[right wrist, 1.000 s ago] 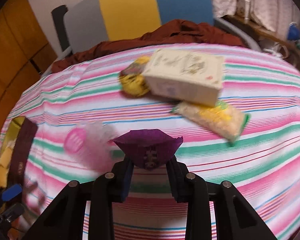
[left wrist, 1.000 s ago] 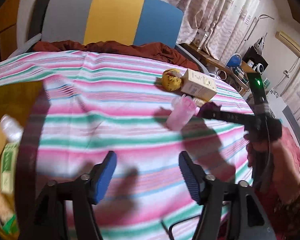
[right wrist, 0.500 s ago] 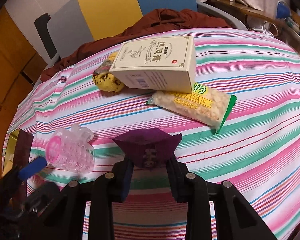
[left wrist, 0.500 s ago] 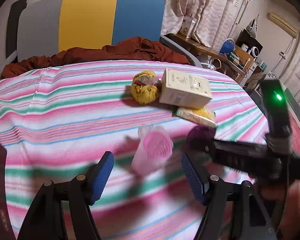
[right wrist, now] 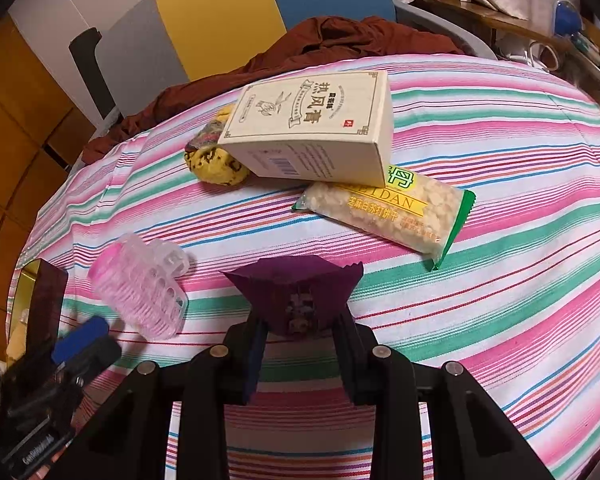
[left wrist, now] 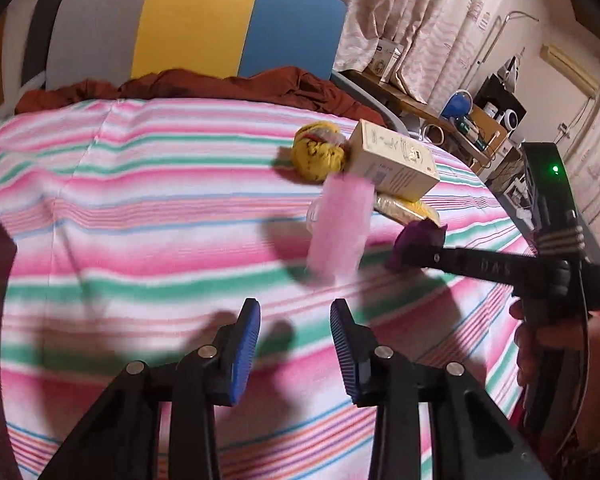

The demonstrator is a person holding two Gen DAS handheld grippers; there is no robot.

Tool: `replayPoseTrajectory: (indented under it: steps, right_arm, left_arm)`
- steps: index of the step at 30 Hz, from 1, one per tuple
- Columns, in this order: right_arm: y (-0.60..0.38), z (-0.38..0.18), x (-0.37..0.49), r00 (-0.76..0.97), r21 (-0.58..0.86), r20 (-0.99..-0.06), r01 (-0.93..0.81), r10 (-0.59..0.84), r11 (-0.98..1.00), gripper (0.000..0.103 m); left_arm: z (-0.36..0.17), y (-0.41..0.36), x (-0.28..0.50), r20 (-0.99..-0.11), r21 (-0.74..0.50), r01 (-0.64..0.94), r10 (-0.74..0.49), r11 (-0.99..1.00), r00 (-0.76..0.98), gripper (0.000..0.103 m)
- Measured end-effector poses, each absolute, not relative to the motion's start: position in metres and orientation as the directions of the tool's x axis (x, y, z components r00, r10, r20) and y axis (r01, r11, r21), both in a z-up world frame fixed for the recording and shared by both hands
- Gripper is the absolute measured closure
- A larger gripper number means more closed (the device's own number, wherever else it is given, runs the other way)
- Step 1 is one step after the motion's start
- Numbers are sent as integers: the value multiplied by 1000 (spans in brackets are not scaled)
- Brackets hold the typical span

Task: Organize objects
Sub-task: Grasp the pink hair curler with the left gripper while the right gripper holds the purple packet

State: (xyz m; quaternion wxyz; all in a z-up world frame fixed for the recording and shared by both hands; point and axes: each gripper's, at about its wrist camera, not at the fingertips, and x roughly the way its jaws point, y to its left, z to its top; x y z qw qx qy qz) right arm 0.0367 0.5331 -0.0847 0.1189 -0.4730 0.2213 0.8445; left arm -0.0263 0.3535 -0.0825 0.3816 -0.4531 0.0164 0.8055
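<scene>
- While the left tongs (left wrist: 294, 338) have just been closing on nothing, the pink hair roller (right wrist: 140, 286) lies on the striped bed (right wrist: 500, 280), left of the purple paper cup (right wrist: 296, 284).
- The right tongs (right wrist: 300, 344) grip that cup.
- Beyond it lies the cream box (right wrist: 312, 128).

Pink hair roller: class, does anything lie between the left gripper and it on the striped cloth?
Nothing visible does. Only bare striped cloth separates the left gripper from the pink hair roller. Its jaws have just been closing with nothing between them. The right gripper, shut on a purple paper piece, sits off to the side.
</scene>
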Motion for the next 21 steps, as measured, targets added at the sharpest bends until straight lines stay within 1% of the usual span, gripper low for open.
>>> replayPoseTrajectory:
  steps: [2, 3, 5, 11, 18, 21]
  right_arm:
    - [533, -85, 36, -524, 260, -851, -411, -7, -874, 71]
    - [533, -85, 37, -525, 263, -851, -413, -8, -872, 71]
    - [534, -84, 38, -527, 268, -850, -418, -9, -868, 71]
    - [539, -83, 40, -525, 256, -851, -436, 13, -863, 71]
    - [543, -85, 39, -524, 276, -852, -440, -5, -854, 71]
    - [544, -85, 39, -526, 288, -850, -444, -13, -848, 71]
  left_arm:
    - [-82, 357, -26, -747, -317, -634, 598, -705, -291, 66]
    - [-81, 361, -27, -749, -313, -635, 595, -706, -293, 58]
    - [-75, 370, -28, -747, -300, -637, 590, -710, -306, 50]
    - [-63, 403, -43, -758, -213, -655, 545, -725, -357, 44]
    - [-63, 437, -78, -767, -290, -609, 560, -738, -313, 39]
    - [-69, 453, -88, -787, -301, -595, 547, -745, -286, 39]
